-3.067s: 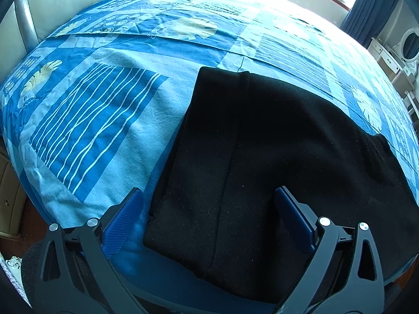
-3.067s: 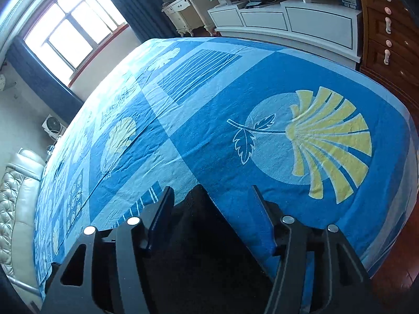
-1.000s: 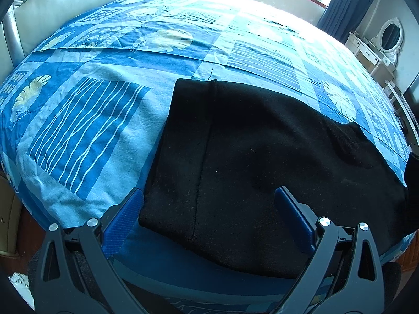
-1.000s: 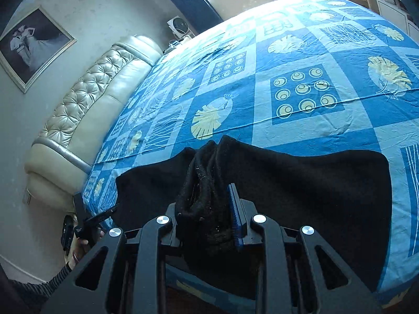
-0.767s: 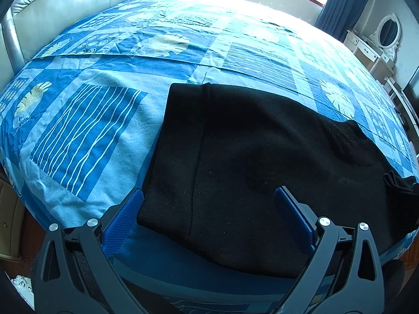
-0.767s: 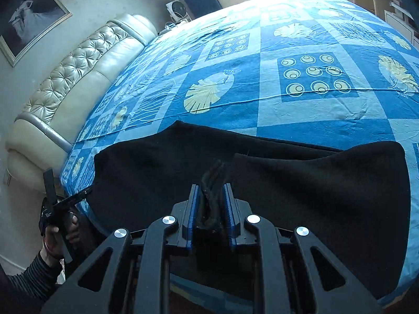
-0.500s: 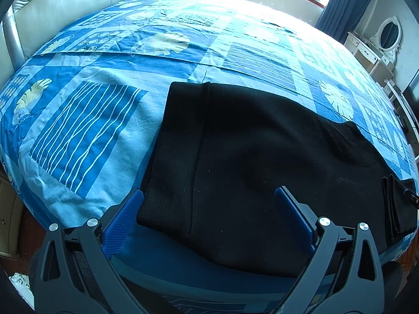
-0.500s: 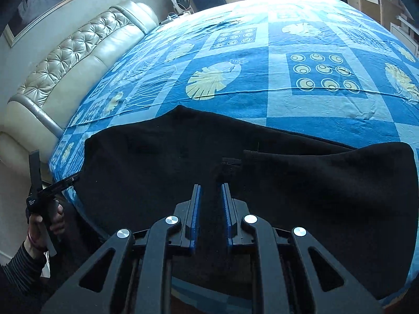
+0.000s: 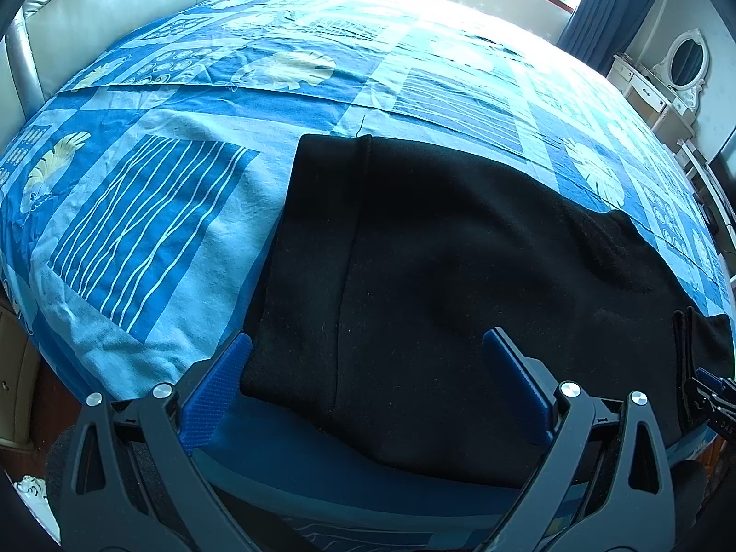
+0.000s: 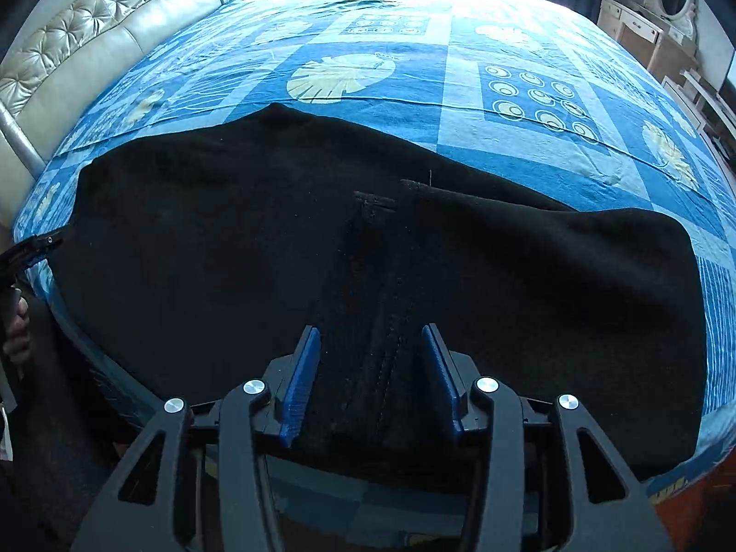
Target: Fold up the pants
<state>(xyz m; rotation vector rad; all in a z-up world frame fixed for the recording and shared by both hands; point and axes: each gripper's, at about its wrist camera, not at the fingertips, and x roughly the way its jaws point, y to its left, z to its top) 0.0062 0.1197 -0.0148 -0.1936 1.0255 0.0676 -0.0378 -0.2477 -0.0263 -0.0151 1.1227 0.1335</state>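
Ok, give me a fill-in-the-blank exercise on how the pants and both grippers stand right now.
1. The pants lying on the bedspread are ____ in colour.
2. The jaws of the left gripper stand ____, holding nothing.
3. The jaws of the right gripper are also ____, with a folded strip of the pants lying between them.
4. At the far left edge of the bed stands a tufted ____.

Missing words: black; open; open; headboard
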